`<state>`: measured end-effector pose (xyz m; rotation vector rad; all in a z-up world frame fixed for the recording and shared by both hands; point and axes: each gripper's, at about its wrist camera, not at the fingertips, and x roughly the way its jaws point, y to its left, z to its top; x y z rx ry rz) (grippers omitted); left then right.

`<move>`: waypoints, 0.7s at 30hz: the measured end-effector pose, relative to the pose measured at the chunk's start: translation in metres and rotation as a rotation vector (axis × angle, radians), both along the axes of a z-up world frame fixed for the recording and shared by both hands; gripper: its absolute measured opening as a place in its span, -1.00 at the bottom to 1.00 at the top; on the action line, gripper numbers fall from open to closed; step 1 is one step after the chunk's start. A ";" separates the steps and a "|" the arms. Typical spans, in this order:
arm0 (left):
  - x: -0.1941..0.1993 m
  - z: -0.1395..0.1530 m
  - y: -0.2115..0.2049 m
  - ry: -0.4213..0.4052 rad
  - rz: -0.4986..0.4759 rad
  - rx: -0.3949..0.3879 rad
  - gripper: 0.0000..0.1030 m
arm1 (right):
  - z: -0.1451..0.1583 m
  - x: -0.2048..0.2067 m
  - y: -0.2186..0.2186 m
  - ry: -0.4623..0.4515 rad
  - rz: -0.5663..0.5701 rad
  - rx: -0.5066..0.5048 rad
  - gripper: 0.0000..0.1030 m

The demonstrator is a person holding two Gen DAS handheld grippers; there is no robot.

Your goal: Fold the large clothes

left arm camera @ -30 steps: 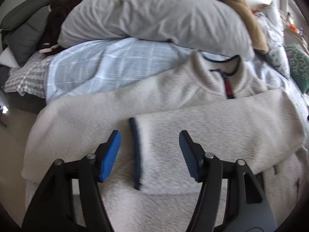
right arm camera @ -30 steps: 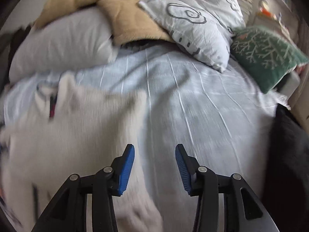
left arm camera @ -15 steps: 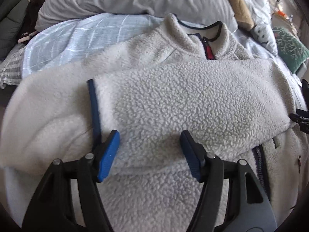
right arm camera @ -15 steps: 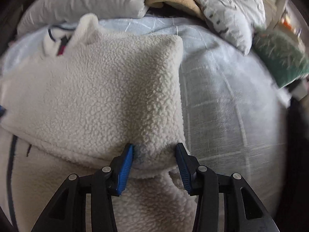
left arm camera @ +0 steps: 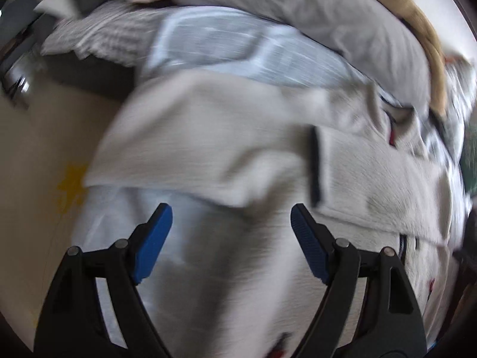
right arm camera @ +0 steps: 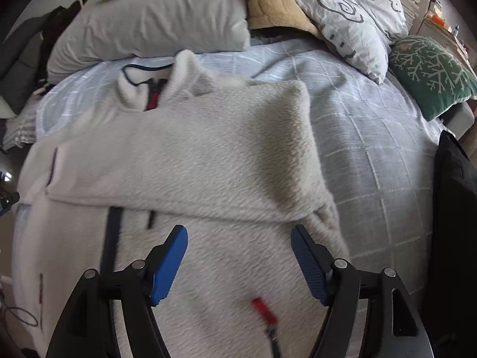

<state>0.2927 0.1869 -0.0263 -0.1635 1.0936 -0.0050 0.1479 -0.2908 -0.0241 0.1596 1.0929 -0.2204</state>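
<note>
Letting go: both tongs are spreading their jaws as I watch, and neither has cloth between its blue pads.
Left gripper (left arm camera: 231, 238): released and widening; half a second back it sat low over the folded sleeve, now it hangs above the fleece's bare left edge and the sheet beside it. The view is smeared.
Right gripper (right arm camera: 238, 258): released and widening; half a second ago its pads pinched the fold at the fleece's right edge, now they stand clear above the body panel.
Fleece jacket (right arm camera: 184, 161): lies flat on the bed sheet (right arm camera: 372, 137), collar toward the grey pillow (right arm camera: 155, 26), one sleeve laid across the chest, its navy cuff (left arm camera: 313, 167) near the fleece's left side.
Red zip pull (right arm camera: 263, 305): on the fleece's lower front, between the right jaws but untouched.
Meaning: I judge the first sleeve fold is set; the fleece's other sleeve comes next.
</note>
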 end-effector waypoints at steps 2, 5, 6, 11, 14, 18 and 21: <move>-0.001 -0.004 0.034 0.012 0.076 -0.038 0.59 | 0.001 -0.005 0.007 -0.009 0.006 0.013 0.45; 0.002 -0.014 0.078 0.035 0.187 -0.054 0.59 | -0.004 -0.008 0.012 -0.004 0.015 0.019 0.45; 0.004 -0.019 0.093 0.044 0.225 -0.057 0.59 | -0.007 -0.008 0.013 0.003 0.018 0.012 0.45; 0.007 -0.046 0.162 0.108 0.391 -0.234 0.59 | -0.018 -0.006 0.019 0.032 0.040 -0.021 0.45; 0.012 -0.068 0.185 0.146 0.460 -0.399 0.59 | -0.026 -0.004 0.020 0.056 0.052 -0.053 0.46; 0.022 -0.086 0.199 0.123 0.512 -0.528 0.59 | -0.032 -0.002 0.023 0.073 0.062 -0.077 0.46; 0.027 -0.104 0.208 0.115 0.598 -0.644 0.56 | -0.034 0.000 0.025 0.074 0.070 -0.085 0.46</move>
